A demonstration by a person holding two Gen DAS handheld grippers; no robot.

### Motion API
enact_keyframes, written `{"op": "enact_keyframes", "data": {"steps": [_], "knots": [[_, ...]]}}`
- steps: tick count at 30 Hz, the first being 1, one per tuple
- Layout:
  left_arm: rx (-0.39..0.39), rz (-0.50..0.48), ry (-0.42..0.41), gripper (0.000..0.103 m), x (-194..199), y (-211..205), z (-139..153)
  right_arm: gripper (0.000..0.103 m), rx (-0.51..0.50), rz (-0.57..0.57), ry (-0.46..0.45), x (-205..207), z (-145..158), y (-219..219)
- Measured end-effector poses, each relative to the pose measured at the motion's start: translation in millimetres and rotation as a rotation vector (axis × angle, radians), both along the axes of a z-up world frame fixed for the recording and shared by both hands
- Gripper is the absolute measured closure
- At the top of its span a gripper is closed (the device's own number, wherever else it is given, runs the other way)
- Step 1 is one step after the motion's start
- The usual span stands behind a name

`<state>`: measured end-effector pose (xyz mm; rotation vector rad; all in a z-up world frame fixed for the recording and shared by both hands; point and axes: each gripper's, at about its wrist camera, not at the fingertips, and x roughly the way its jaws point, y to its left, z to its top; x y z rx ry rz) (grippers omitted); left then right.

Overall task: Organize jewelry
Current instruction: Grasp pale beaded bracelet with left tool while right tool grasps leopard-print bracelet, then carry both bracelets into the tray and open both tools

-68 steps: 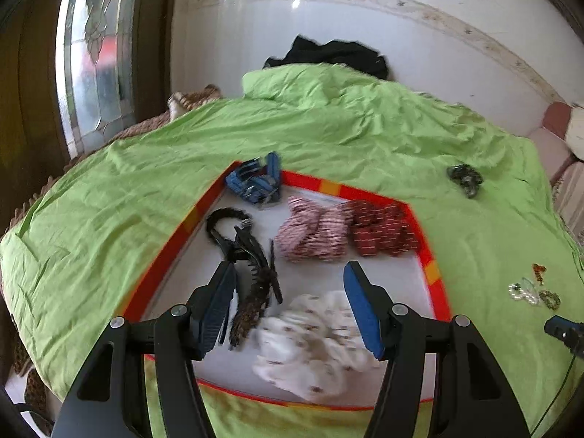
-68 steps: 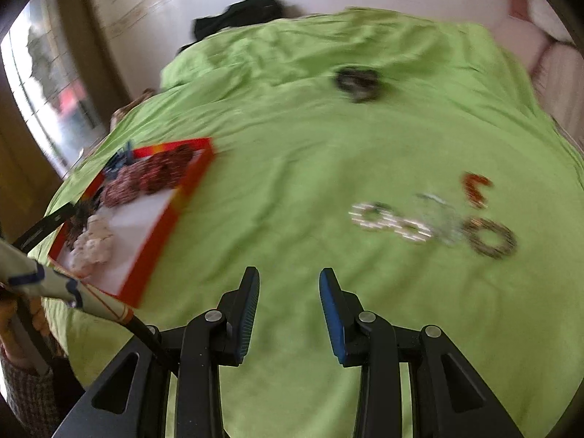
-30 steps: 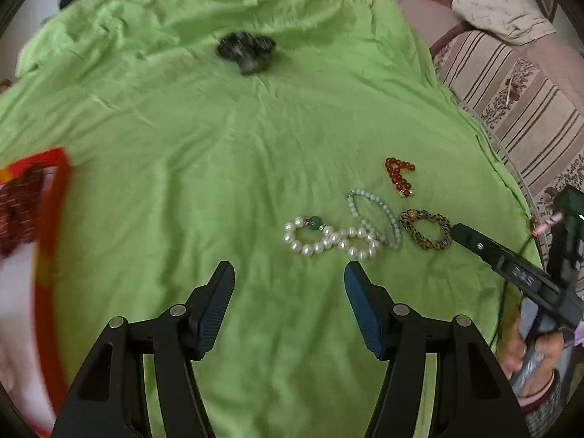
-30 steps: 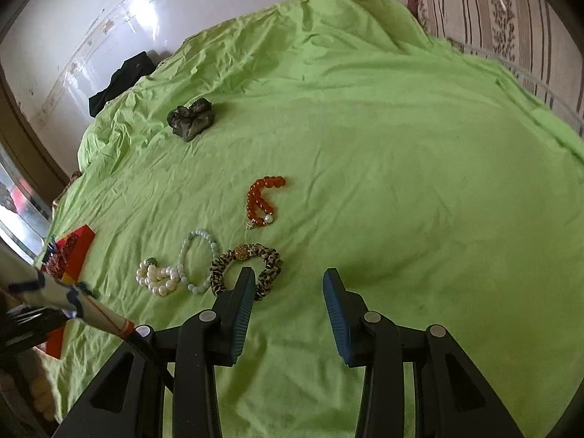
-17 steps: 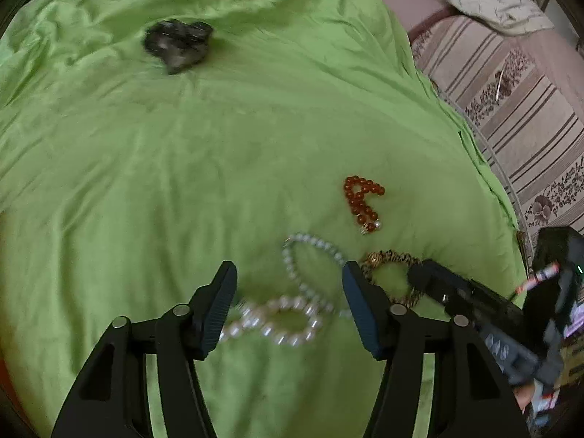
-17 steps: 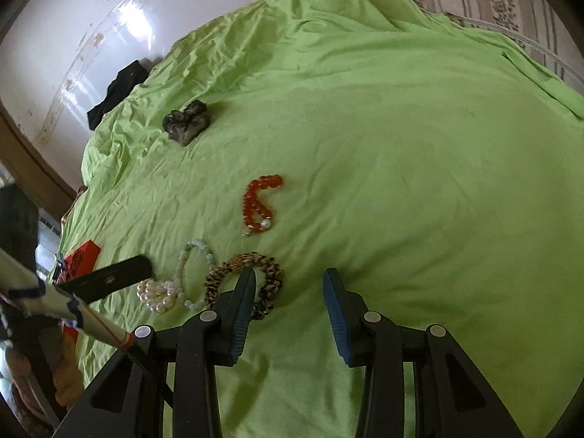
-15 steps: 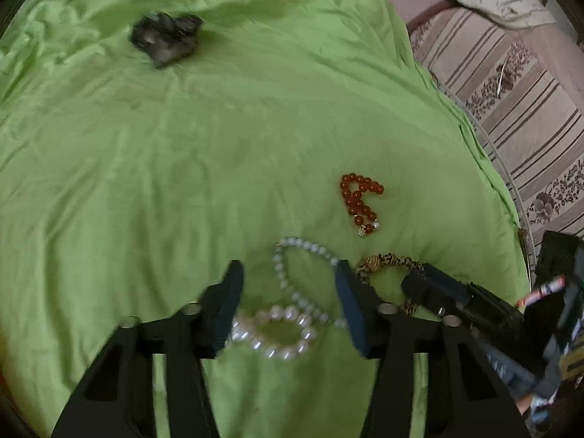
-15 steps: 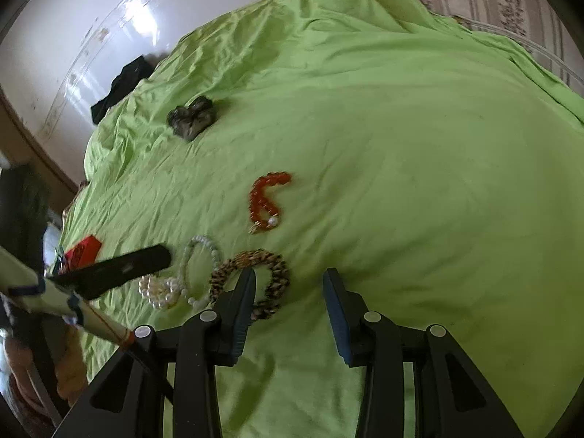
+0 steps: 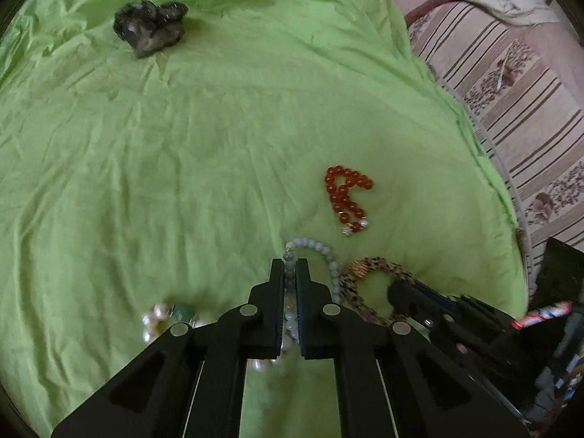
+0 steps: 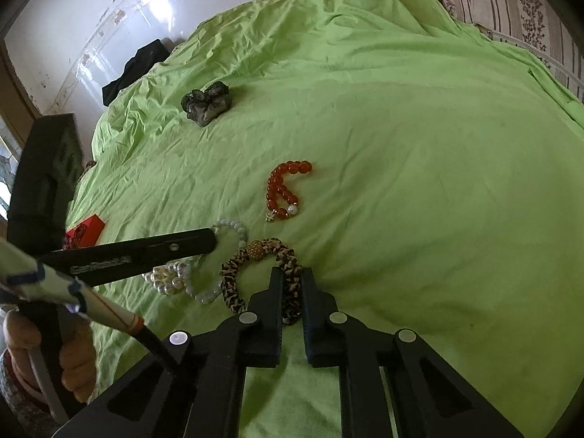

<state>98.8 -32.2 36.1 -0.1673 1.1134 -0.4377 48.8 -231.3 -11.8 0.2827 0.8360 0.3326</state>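
Several bracelets lie on a green bedsheet [image 9: 182, 146]. My left gripper [image 9: 290, 268] is shut on the pale green bead bracelet [image 9: 314, 246], which still rests on the sheet; it also shows in the right wrist view [image 10: 233, 228]. My right gripper [image 10: 292, 277] is shut on the leopard-print bracelet [image 10: 237, 266], also seen in the left wrist view [image 9: 368, 266]. A white pearl bracelet [image 10: 168, 277] lies under the left gripper [image 10: 213, 241], partly hidden. A red bead bracelet [image 9: 345, 197] lies apart, just beyond both grippers [image 10: 283, 191].
A dark grey scrunchie [image 9: 149, 29] lies far up the sheet [image 10: 206, 104]. A corner of the red-rimmed tray [image 10: 85, 231] shows at the left. A striped mattress [image 9: 511, 91] borders the sheet on the right. Black clothing [image 10: 135, 69] lies at the wall.
My left gripper swung from the tray to the bracelets, lowered and closed on the pale green bracelet. My right gripper moved forward and closed on the leopard-print bracelet.
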Motion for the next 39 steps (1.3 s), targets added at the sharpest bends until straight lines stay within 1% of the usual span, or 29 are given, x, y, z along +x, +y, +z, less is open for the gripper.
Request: {"op": "enact_keyframes", "data": {"steps": [3,8,13,18,25,28,32,36,39], "knots": [[-0.025,0.007,-0.034,0.098,-16,10,19,0.094,-0.006,-0.006,-0.016,-3,4,0],[-0.045,0.016,-0.125,0.098,-52,31,59,0.094,0.006,-0.008,-0.032,-9,11,-1],[-0.04,0.029,-0.207,0.098,-87,52,93,0.094,0.016,-0.015,-0.055,-20,21,-1],[-0.032,0.062,-0.264,0.098,-116,82,113,0.094,0.008,-0.005,-0.073,-35,28,9],[0.016,0.133,-0.333,0.098,-147,128,119,0.094,-0.059,-0.005,-0.099,-61,29,40],[0.004,0.169,-0.33,0.098,-155,154,116,0.094,-0.075,-0.014,-0.093,-68,27,50],[-0.01,0.22,-0.33,0.098,-163,189,110,0.094,-0.068,-0.022,-0.074,-76,26,59],[-0.026,0.269,-0.333,0.098,-167,223,107,0.094,-0.07,-0.024,-0.072,-86,32,73],[-0.035,0.303,-0.344,0.098,-167,245,109,0.094,-0.081,0.0,-0.08,-91,42,91]]}}
